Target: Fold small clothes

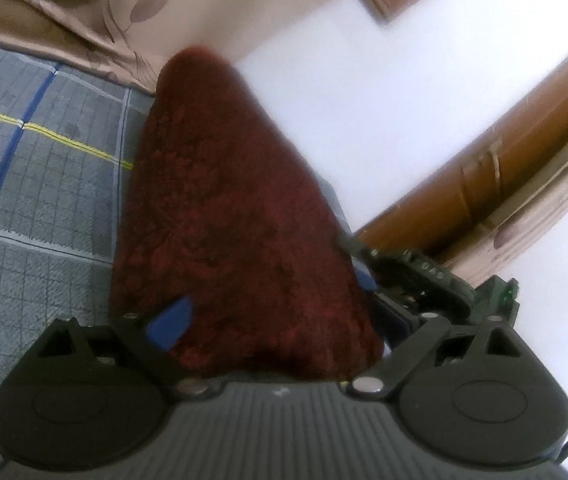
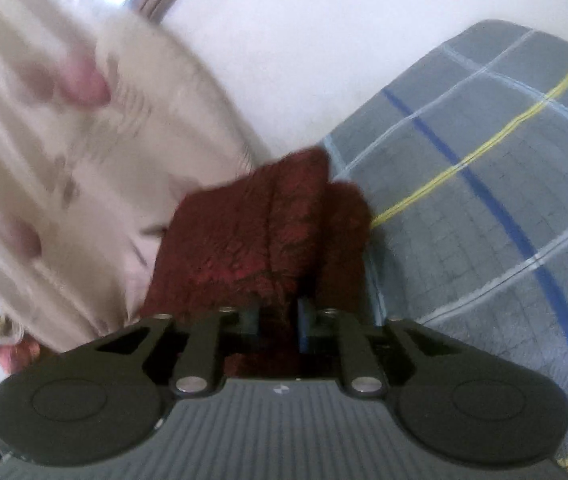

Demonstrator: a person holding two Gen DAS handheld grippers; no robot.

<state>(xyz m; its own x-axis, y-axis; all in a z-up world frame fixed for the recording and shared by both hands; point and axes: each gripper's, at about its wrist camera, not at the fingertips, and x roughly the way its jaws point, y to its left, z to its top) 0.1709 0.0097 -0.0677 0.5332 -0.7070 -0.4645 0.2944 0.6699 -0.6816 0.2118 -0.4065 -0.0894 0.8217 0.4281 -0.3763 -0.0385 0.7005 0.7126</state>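
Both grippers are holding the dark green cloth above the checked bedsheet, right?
Not green: the cloth is dark red, as both wrist views show. The rest holds: the right gripper and left gripper each grip it over the checked bedsheet.

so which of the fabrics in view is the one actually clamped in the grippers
The dark red fuzzy cloth, pinched in the right gripper and draped across the left gripper. The grey plaid bedcover lies flat beneath; the beige leaf-print curtain hangs behind.

Both grippers look the same: left gripper [image 1: 271,320] and right gripper [image 2: 277,316] have black round-lobed housings, ribbed grey bodies, silver screws, blue pads.
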